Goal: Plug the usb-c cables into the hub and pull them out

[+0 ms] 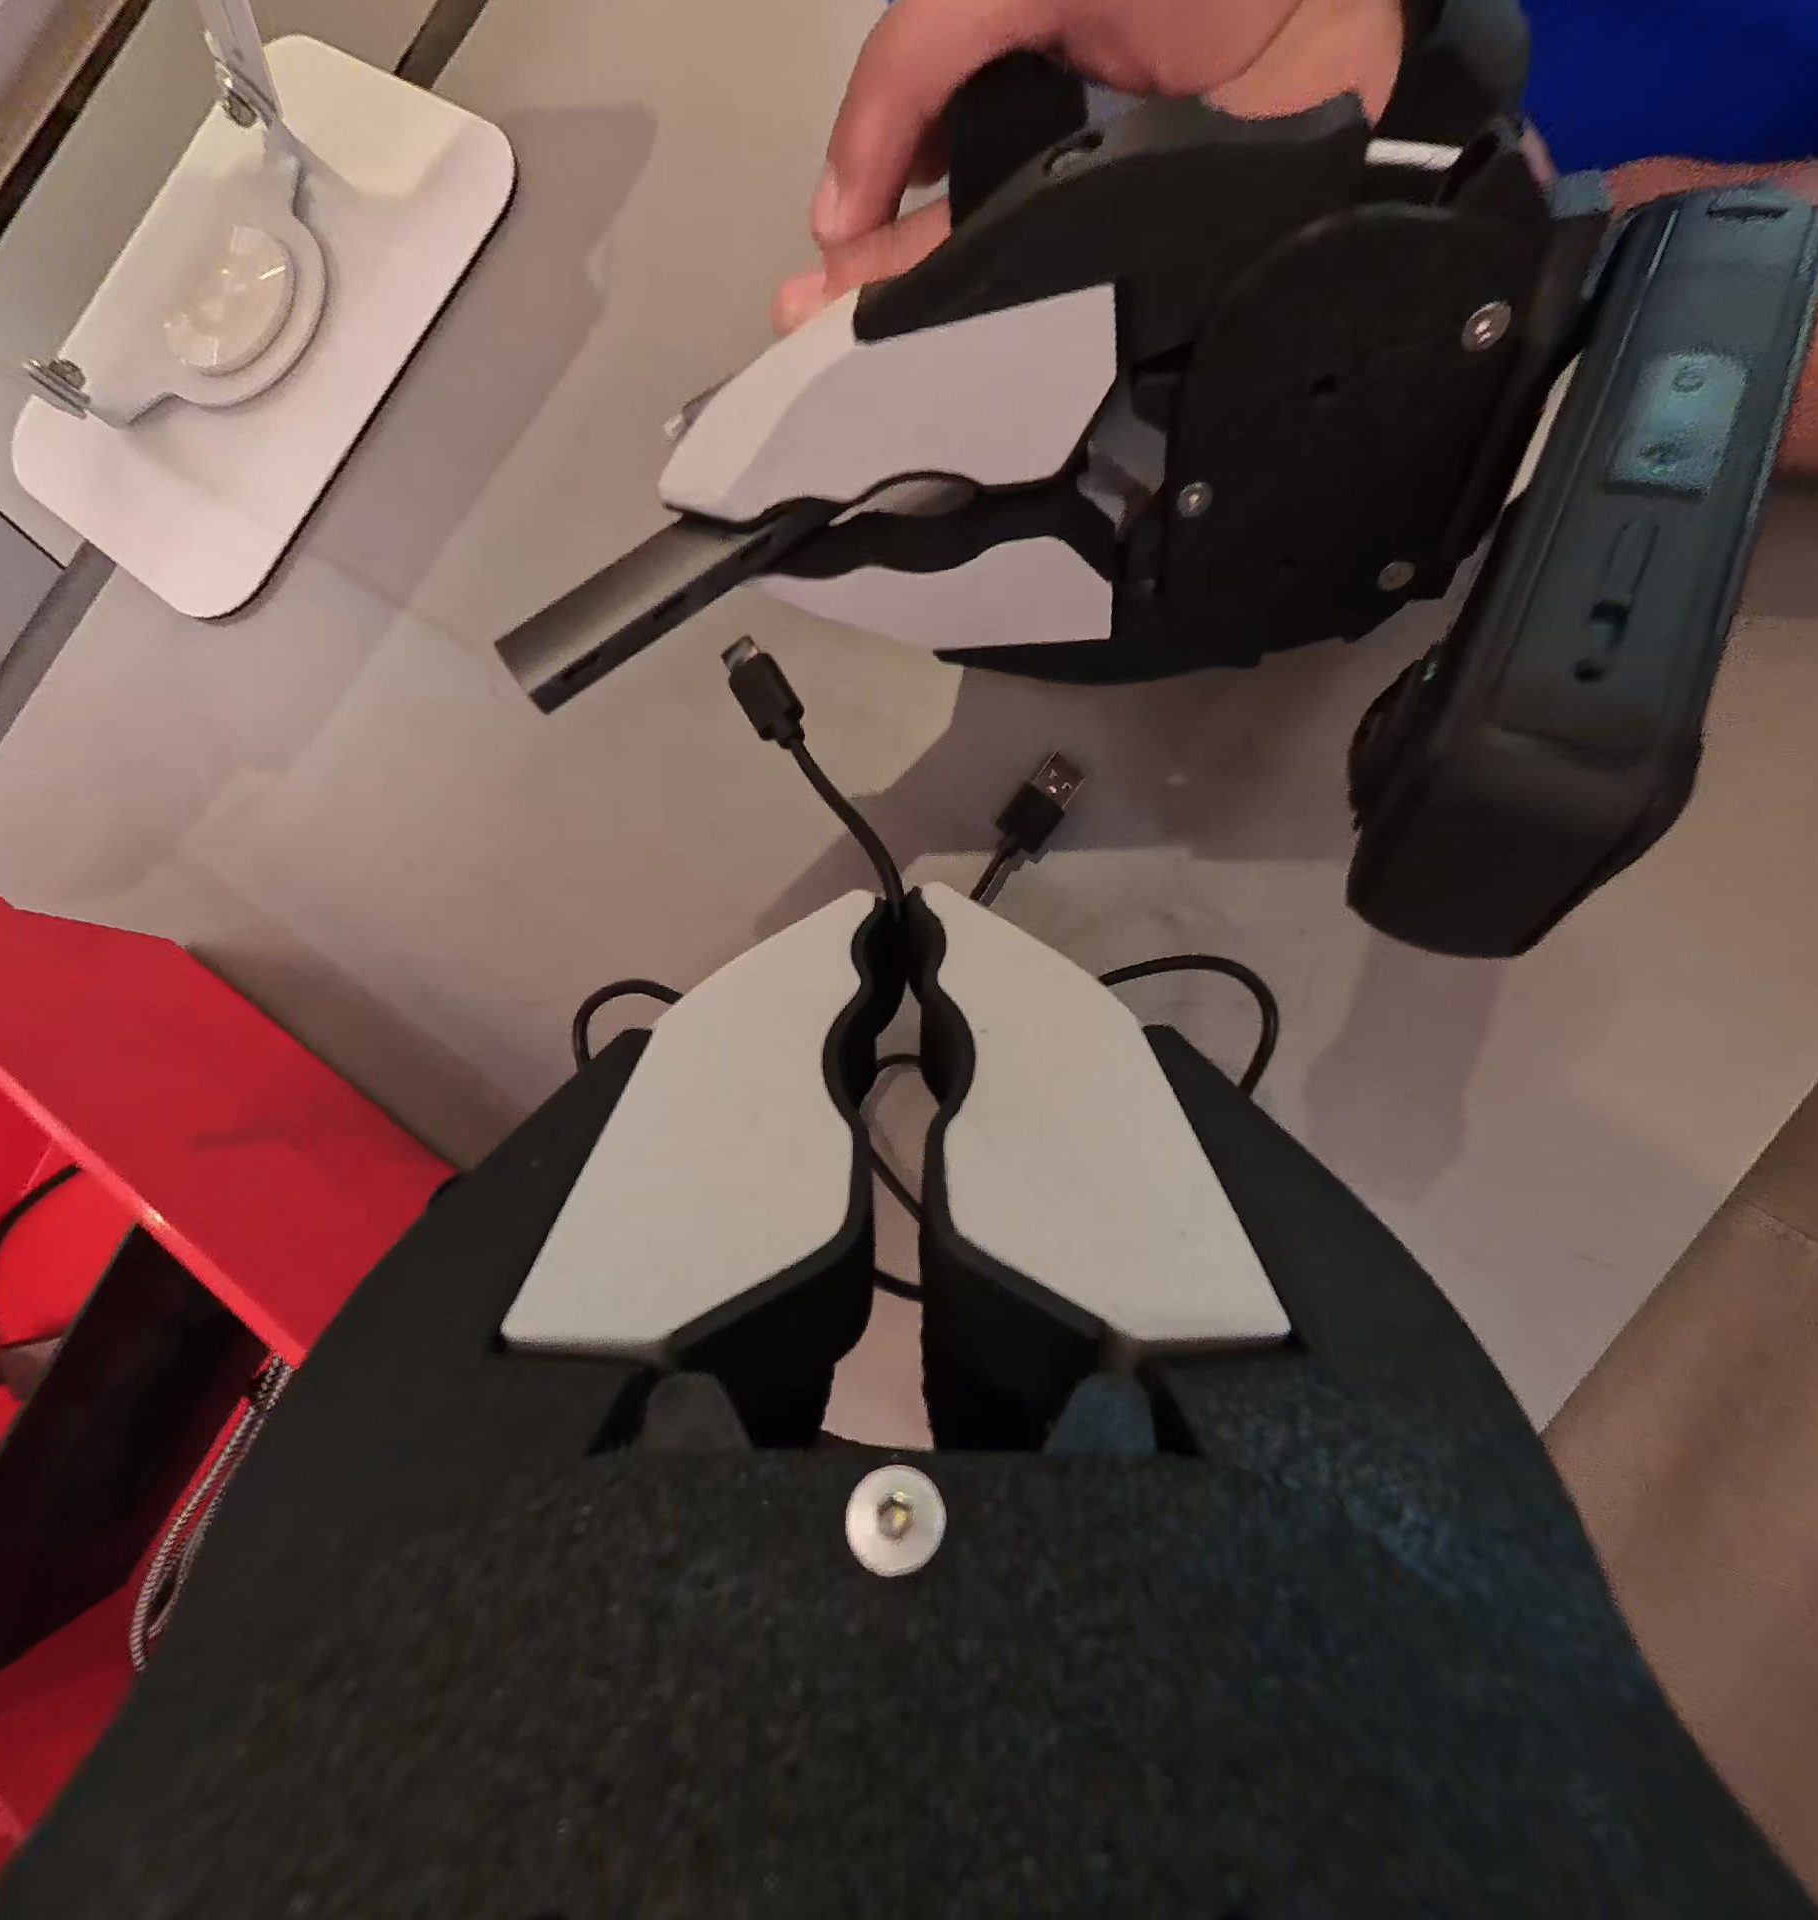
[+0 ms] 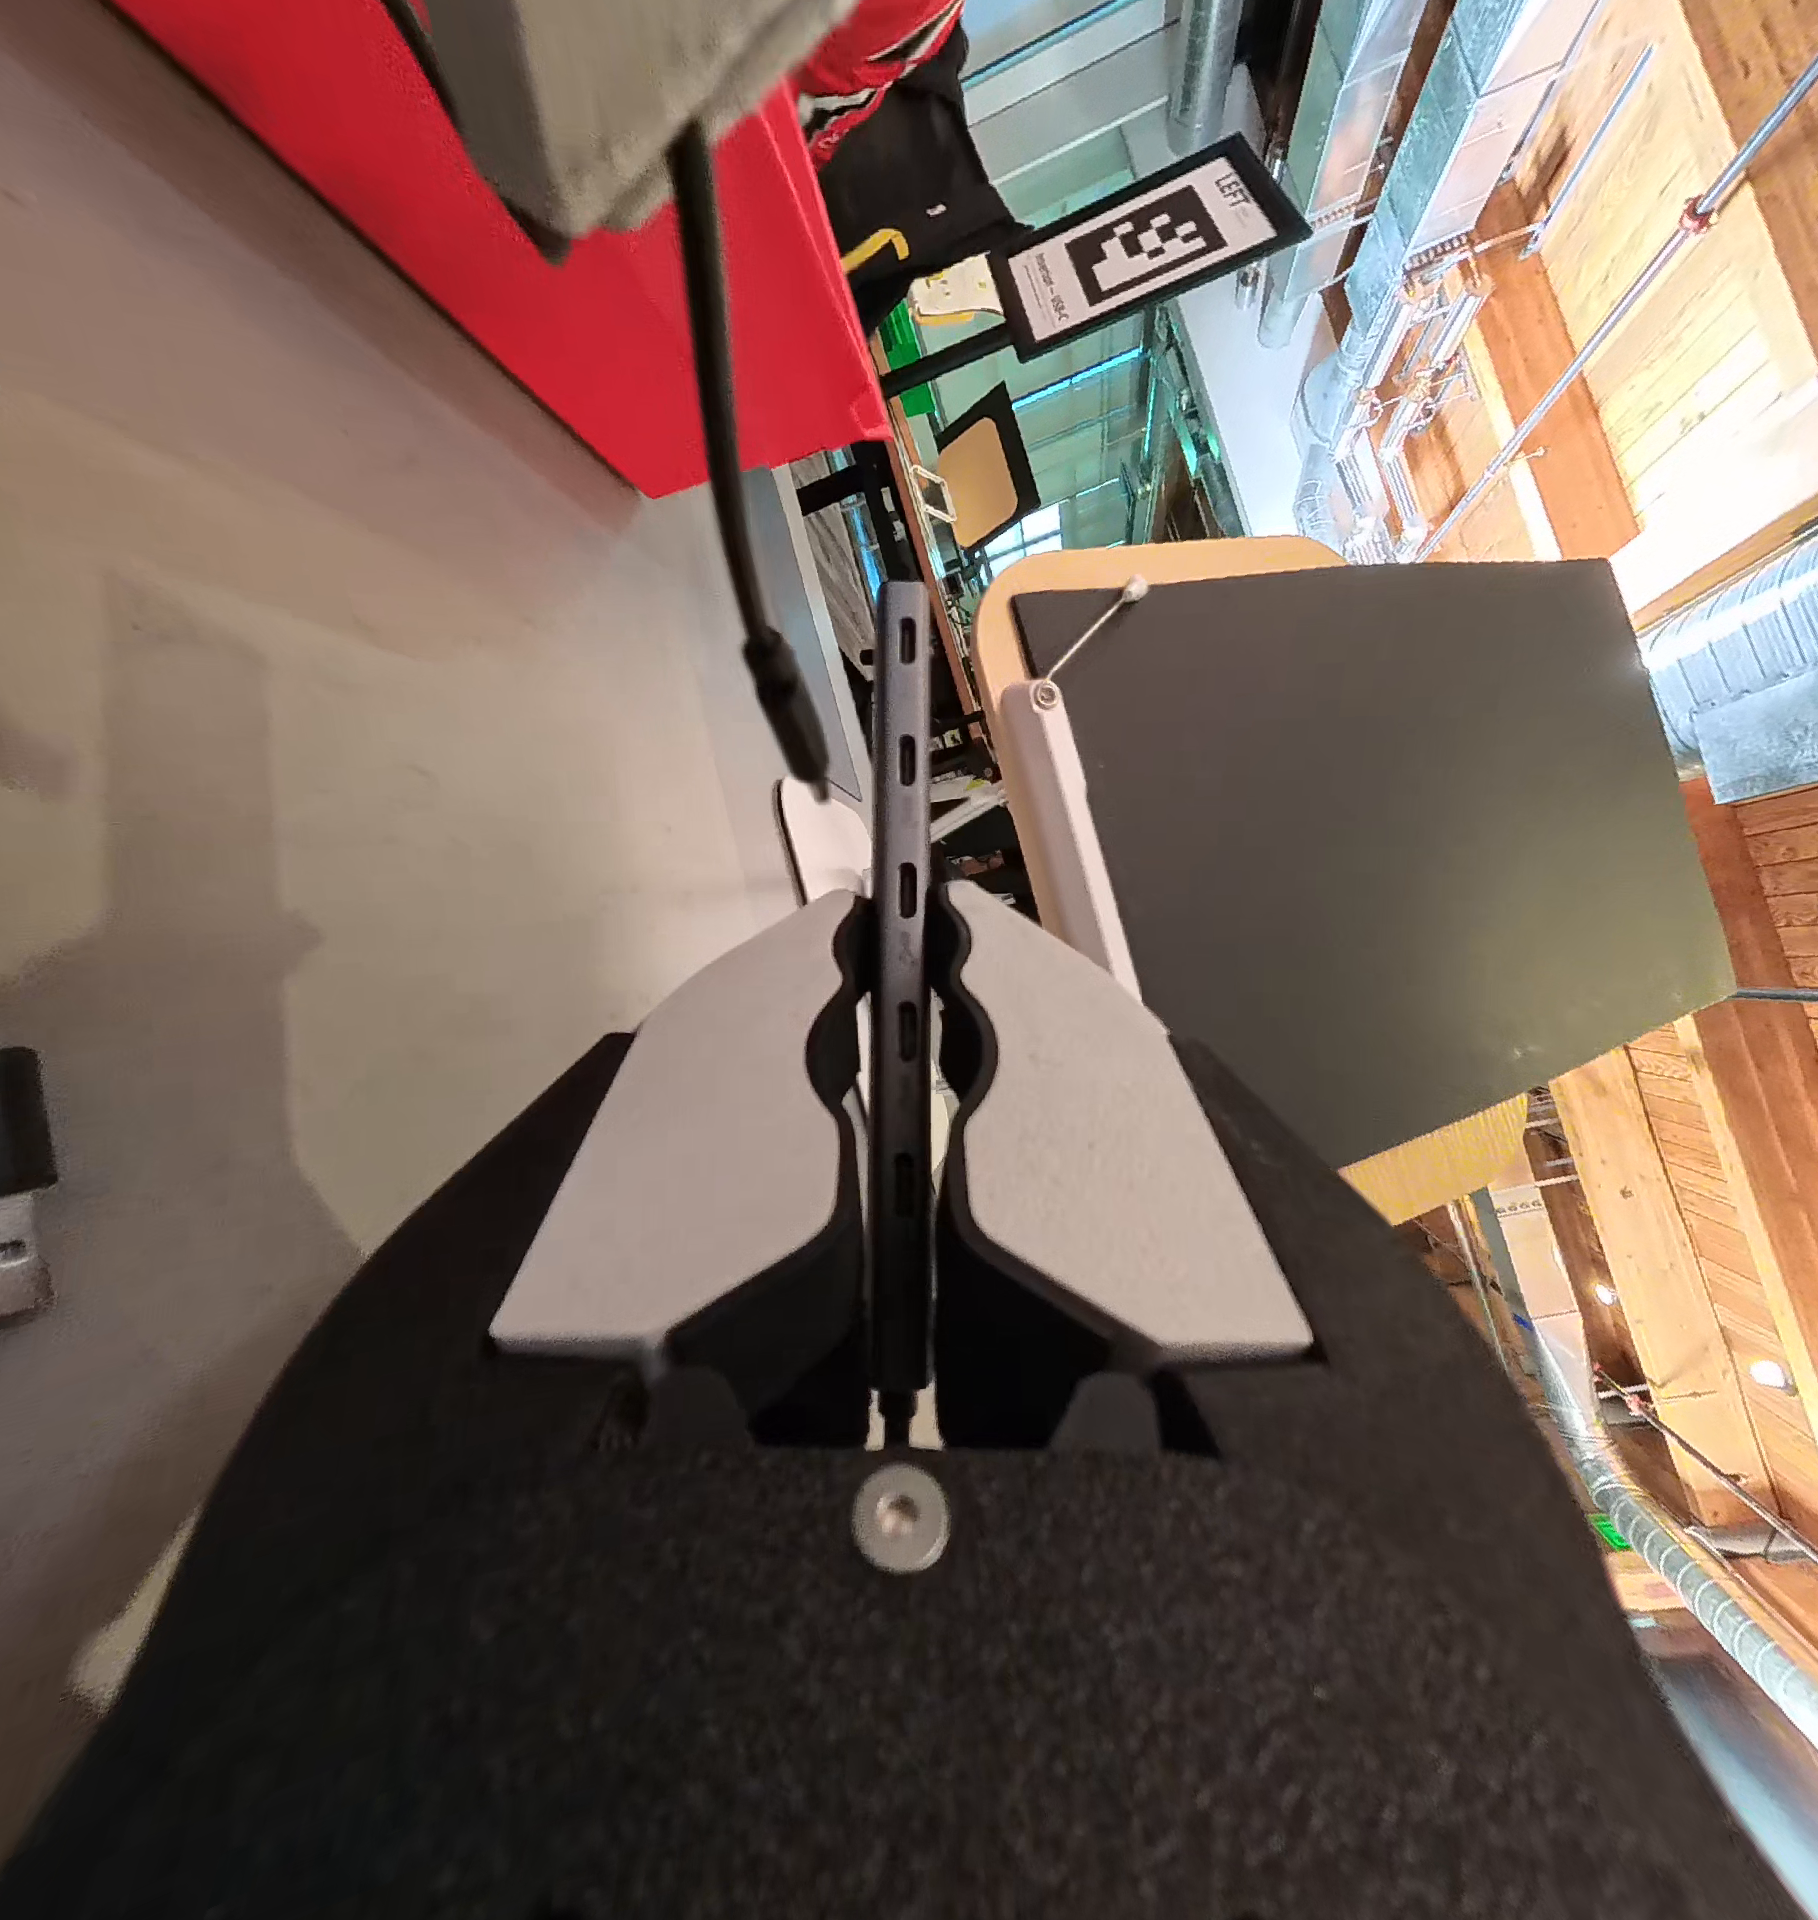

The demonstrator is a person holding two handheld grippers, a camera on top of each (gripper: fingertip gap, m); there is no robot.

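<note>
My left gripper (image 1: 900, 902) is shut on a black usb-c cable (image 1: 848, 821). Its plug (image 1: 761, 690) sticks up past the fingertips, just short of the grey hub (image 1: 614, 623) and apart from it. My right gripper (image 2: 903, 899), also in the left wrist view (image 1: 723, 520), is shut on the hub (image 2: 905, 790), held above the table with its row of ports facing the plug. In the right wrist view the cable's plug (image 2: 793, 717) hangs just left of the hub's port edge. The cable's other end, a usb-a plug (image 1: 1040, 805), lies on the table.
A white lamp base (image 1: 261, 312) stands at the back left of the beige table (image 1: 365, 790). A red box (image 1: 105, 1143) sits at the left. Cable slack (image 1: 1237, 1018) loops under my left gripper. A person's hand (image 1: 1040, 94) holds the right gripper. A dark monitor (image 2: 1352, 831) stands behind. There is about 10 centimeters between the tips of the two grippers.
</note>
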